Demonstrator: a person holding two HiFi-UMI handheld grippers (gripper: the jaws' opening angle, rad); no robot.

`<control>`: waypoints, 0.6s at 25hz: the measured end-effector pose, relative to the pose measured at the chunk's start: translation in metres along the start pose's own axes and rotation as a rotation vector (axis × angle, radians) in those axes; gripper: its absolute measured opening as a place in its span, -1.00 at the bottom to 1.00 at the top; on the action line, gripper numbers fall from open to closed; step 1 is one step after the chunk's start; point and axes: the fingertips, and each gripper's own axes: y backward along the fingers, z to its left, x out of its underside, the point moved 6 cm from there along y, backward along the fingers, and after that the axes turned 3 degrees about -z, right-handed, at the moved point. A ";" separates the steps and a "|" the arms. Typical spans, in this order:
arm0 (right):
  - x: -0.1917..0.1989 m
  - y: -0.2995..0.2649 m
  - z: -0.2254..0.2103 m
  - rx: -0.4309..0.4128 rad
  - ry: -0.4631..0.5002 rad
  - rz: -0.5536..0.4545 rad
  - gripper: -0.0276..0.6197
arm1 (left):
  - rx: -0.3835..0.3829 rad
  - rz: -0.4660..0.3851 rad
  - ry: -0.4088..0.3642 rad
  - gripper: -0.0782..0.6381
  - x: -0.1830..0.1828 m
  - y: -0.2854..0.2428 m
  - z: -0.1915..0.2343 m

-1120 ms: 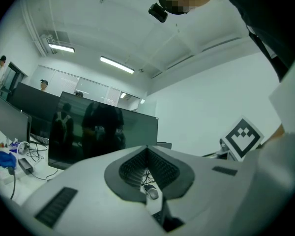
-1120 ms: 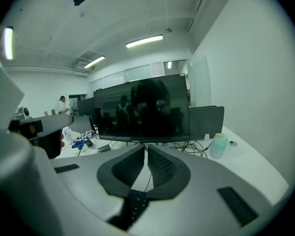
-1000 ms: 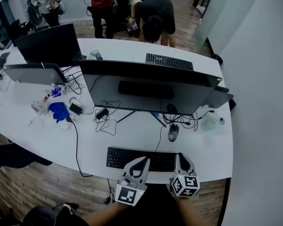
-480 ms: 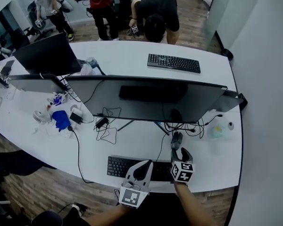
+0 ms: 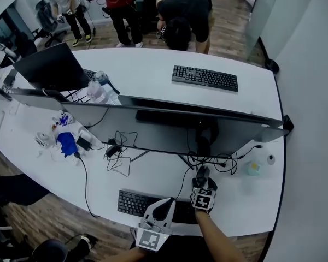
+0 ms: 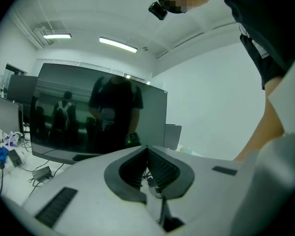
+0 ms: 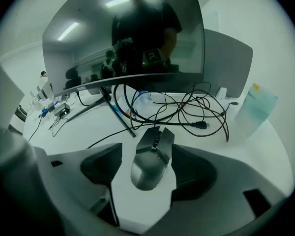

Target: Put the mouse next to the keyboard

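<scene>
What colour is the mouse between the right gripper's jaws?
Grey. The mouse shows best in the right gripper view.

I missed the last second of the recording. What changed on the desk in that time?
The right hand-held gripper moved forward from the desk's near edge to the mouse. Its jaws, shut before, are opening with the mouse between them, not yet gripped. The left hand-held gripper stayed shut by the keyboard. Mouse and keyboard did not move.
</scene>
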 end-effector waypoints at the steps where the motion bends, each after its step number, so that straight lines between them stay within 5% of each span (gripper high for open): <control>1: 0.002 -0.005 -0.002 0.007 0.000 0.012 0.06 | 0.000 0.001 -0.012 -0.77 0.000 -0.002 0.001; 3: 0.005 -0.014 -0.004 0.015 -0.005 0.028 0.07 | 0.002 0.005 -0.041 -0.77 0.003 -0.006 0.003; 7: 0.010 -0.025 -0.009 0.009 -0.012 0.054 0.07 | -0.026 0.020 0.028 -0.77 0.008 -0.008 0.005; 11: 0.014 -0.028 -0.011 -0.005 -0.012 0.046 0.07 | 0.002 0.037 -0.048 -0.77 0.008 -0.008 0.006; 15: 0.014 -0.023 -0.015 0.011 -0.013 0.031 0.05 | -0.022 0.039 -0.001 -0.77 0.009 -0.002 0.007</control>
